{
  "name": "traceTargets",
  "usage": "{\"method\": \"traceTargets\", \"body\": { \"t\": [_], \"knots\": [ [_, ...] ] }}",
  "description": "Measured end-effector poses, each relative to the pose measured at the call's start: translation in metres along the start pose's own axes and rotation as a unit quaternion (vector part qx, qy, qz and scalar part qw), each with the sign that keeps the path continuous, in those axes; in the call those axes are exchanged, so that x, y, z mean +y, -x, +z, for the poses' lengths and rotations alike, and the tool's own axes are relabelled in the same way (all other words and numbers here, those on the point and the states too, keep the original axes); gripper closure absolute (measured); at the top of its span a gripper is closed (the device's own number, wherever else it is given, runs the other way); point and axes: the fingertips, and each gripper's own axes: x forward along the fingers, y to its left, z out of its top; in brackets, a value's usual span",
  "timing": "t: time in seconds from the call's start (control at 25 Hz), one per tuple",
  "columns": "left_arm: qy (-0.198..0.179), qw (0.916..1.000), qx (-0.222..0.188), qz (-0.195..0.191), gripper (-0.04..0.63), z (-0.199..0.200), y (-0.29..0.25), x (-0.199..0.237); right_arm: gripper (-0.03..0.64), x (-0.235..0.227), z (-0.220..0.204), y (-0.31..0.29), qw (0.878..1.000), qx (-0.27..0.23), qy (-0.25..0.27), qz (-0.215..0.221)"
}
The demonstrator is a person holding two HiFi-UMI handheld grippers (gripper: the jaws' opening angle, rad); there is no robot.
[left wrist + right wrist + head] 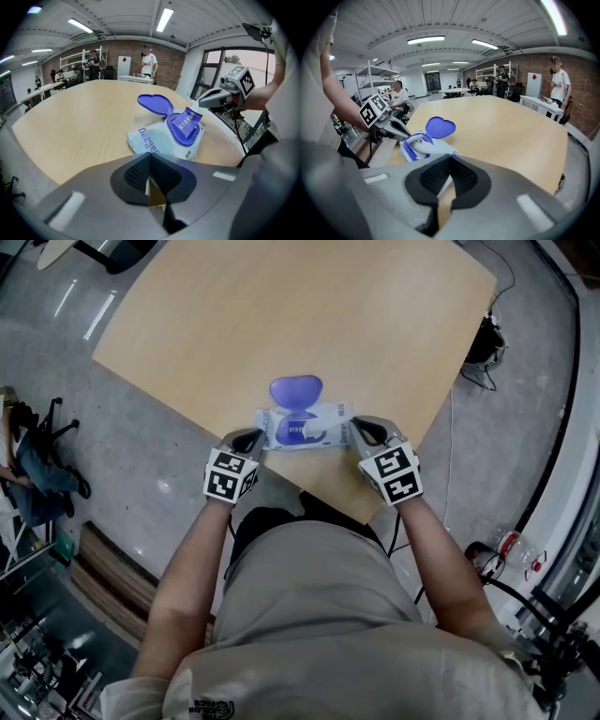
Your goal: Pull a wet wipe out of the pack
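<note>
Pack [152, 143] with lid [154, 103] flipped open, purple tab [187, 123] standing in its opening

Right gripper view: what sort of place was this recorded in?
Likely an open-plan lab or workshop. It has a red brick back wall, a pale metal shelving rack and long ceiling strip lights, and a standing person is beside a white work table.

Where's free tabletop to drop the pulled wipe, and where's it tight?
Free: all the light wooden table beyond the open blue lid, out to its far edges. Tight: the near edge, where the left gripper and right gripper pinch the ends of the pale-blue wet-wipe pack.
</note>
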Motion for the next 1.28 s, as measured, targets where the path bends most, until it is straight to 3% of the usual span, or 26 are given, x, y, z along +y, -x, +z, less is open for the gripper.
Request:
{"method": "traceTargets", "body": {
  "t": [0.8, 1.04, 1.28],
  "knots": [
    [0.003, 1.0, -0.003, 0.006, 0.589, 0.001, 0.003, 0.0, 0.615, -0.071, -0.003, 0.059, 0.994, -0.018, -0.03, -0.099],
    [0.025, 0.9997, -0.004, 0.001, 0.589, 0.001, 0.005, 0.001, 0.615, -0.077, 0.0, 0.078, 0.992, -0.026, -0.031, -0.117],
    [0.014, 0.9999, -0.006, 0.003, 0.589, 0.005, 0.017, 0.001, 0.615, -0.063, 0.023, 0.108, 0.99, -0.057, -0.023, -0.127]
  ]
}}
